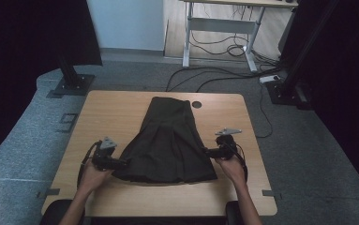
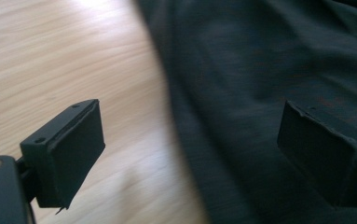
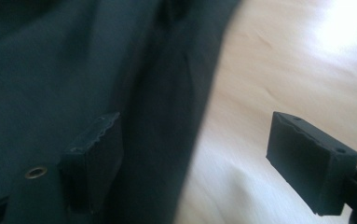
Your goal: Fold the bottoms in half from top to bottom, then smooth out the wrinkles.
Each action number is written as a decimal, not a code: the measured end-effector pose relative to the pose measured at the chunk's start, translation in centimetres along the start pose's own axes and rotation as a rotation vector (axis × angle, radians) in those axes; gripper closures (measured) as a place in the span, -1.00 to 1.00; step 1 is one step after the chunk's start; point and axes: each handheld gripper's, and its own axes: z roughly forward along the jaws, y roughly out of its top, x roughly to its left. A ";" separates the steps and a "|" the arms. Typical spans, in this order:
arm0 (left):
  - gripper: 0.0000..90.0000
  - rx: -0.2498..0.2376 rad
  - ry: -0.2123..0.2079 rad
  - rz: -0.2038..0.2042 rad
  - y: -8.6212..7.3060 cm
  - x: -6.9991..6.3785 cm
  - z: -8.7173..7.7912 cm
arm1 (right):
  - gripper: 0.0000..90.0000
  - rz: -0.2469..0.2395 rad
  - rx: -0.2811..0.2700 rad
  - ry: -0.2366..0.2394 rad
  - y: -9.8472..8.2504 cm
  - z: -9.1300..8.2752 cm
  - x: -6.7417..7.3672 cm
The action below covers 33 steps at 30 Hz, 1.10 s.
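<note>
A dark, skirt-shaped cloth (image 1: 168, 140) lies spread flat on the wooden table (image 1: 111, 108), narrow end far and wide hem near me. My left gripper (image 1: 123, 162) sits at the cloth's near left corner, jaws wide apart. In the left gripper view (image 2: 195, 149) the cloth's edge (image 2: 260, 70) runs between the jaws, and neither pad presses on it. My right gripper (image 1: 205, 151) rests at the cloth's right side, also open. In the right gripper view (image 3: 204, 158) one jaw hovers over the cloth (image 3: 73, 60) and the other over bare wood.
A round cable hole (image 1: 196, 104) lies in the table just right of the cloth's far end. Beyond the table, black stand bases (image 1: 71, 85) (image 1: 285, 91) flank it, and cables (image 1: 224, 72) run across the floor beneath a white desk frame (image 1: 219, 26).
</note>
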 end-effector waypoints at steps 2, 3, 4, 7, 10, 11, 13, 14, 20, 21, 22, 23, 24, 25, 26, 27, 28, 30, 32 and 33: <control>-0.90 0.016 -0.013 0.021 0.2 -1.1 0.5 | -0.60 -0.007 0.000 0.021 1.0 0.7 0.3; -0.93 0.024 -0.022 0.031 0.3 -1.7 0.9 | -0.61 -0.009 0.000 0.031 1.6 1.1 0.5; -0.97 0.031 -0.029 0.034 0.4 -2.2 1.1 | -0.63 -0.007 0.000 0.042 2.3 1.7 0.6; -1.00 0.041 -0.051 0.034 0.5 -3.3 1.9 | -0.66 0.002 0.010 0.056 3.8 3.6 0.6; -1.00 0.066 -0.035 0.044 0.5 -4.0 2.7 | -0.66 0.006 0.028 0.051 4.6 5.3 0.7; -1.00 0.077 -0.028 0.054 0.4 -4.2 3.0 | -0.67 0.003 0.037 0.043 4.8 5.9 0.7; -1.00 0.103 -0.005 0.078 0.2 -4.5 3.5 | -0.66 -0.014 0.064 0.019 5.0 7.2 0.8; -1.00 0.109 0.004 0.087 0.1 -4.7 3.6 | -0.66 -0.023 0.078 0.008 4.9 7.8 0.8; -1.00 0.111 0.019 0.111 -0.1 -4.5 4.0 | -0.55 -0.039 0.102 -0.019 3.8 9.2 0.8; -1.00 0.110 0.019 0.110 -0.2 -4.4 4.0 | -0.51 -0.022 0.098 -0.016 3.5 9.2 0.7; -1.00 0.109 0.021 0.112 -0.2 -4.2 4.0 | -0.49 -0.014 0.096 -0.014 3.3 9.1 0.6; -1.00 0.108 0.024 0.112 -0.2 -4.1 4.0 | -0.47 -0.004 0.087 -0.013 2.9 8.9 0.5; -1.00 0.108 0.029 0.113 -0.2 -3.9 4.0 | -0.46 -0.010 0.083 -0.015 2.7 8.7 0.5; -1.00 0.107 0.035 0.110 -0.1 -3.7 3.9 | -0.44 -0.008 0.084 -0.016 2.5 8.4 0.5; -1.00 0.109 0.044 0.109 -0.1 -3.5 3.9 | -0.40 -0.010 0.090 -0.018 2.3 8.1 0.6; -1.00 0.109 0.051 0.109 -0.1 -3.2 3.9 | -0.37 -0.017 0.097 -0.019 2.1 7.8 0.8; -1.00 0.109 0.063 0.107 -0.1 -2.9 3.9 | -0.35 -0.020 0.097 -0.021 1.8 7.5 1.0; -1.00 0.106 0.090 0.103 -0.1 -2.3 3.8 | -0.35 -0.021 0.101 -0.024 1.3 7.0 1.5; -1.00 0.107 0.113 0.094 -0.1 -1.5 3.7 | -0.35 -0.020 0.110 -0.027 0.9 6.4 2.2; -1.00 0.107 0.124 0.089 0.0 -1.1 3.7 | -0.35 -0.021 0.113 -0.028 0.6 6.2 2.6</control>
